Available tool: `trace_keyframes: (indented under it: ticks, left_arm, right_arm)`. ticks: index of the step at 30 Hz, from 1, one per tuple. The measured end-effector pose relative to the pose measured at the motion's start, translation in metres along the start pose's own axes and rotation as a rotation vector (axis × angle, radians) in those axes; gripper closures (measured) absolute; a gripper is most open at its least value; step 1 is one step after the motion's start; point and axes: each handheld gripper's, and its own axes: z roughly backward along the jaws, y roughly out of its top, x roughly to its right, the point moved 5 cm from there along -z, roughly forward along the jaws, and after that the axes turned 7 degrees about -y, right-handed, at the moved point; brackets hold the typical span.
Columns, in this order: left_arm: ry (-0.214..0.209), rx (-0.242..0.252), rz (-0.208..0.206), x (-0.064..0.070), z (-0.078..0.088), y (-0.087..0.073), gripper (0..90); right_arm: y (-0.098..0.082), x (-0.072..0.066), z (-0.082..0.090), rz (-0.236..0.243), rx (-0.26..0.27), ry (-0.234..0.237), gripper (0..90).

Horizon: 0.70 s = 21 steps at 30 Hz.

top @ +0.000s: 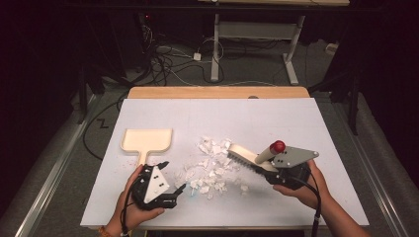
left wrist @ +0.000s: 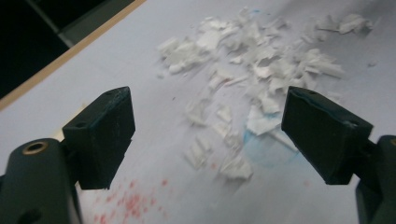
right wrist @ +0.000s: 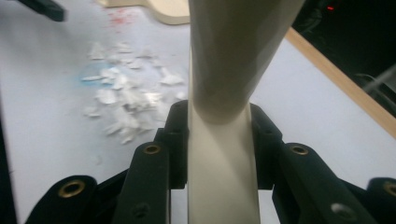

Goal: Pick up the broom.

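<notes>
Gripping the brush (top: 249, 159) by its pale handle, the right claw (top: 276, 174) is clenched on it, bristles down at the right edge of the paper scraps (top: 211, 165) on the white bench (top: 276, 118). The left claw (top: 168, 180) hangs released and empty just below the dustpan (top: 146, 140), whose handle points toward it. Sweeping looks to be the step in hand; next, I judge, the left claw must take the dustpan handle so the scraps can be brushed leftward into it.
</notes>
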Motion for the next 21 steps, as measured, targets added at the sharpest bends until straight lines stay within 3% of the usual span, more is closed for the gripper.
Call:
trace_keyframes:
  ticks: [2,3,4,8,10,21]
  left_arm:
    - [0.02,-0.008,0.011,-0.001,0.002,-0.006,16.5]
    - [0.04,0.0,0.049,-0.002,0.007,-0.013,16.5]
    - [0.046,0.001,0.061,-0.001,0.008,-0.017,16.5]
    - [0.073,-0.012,0.061,0.0,0.012,-0.026,16.3]
    - [0.081,-0.022,0.072,0.0,0.012,-0.029,16.3]
    - [0.081,-0.028,0.075,-0.003,0.011,-0.034,16.3]
  right_arm:
    - [-0.001,0.004,0.001,-0.016,-0.003,-0.016,67.9]
    - [-0.004,0.013,0.002,-0.043,0.004,-0.04,67.9]
    - [-0.005,0.016,0.002,-0.048,0.004,-0.049,67.9]
    - [-0.011,0.028,0.003,-0.061,-0.009,-0.091,67.9]
    - [-0.017,0.041,0.005,-0.086,-0.016,-0.125,67.9]
    - [-0.041,0.083,0.002,-0.18,-0.047,-0.219,68.0]
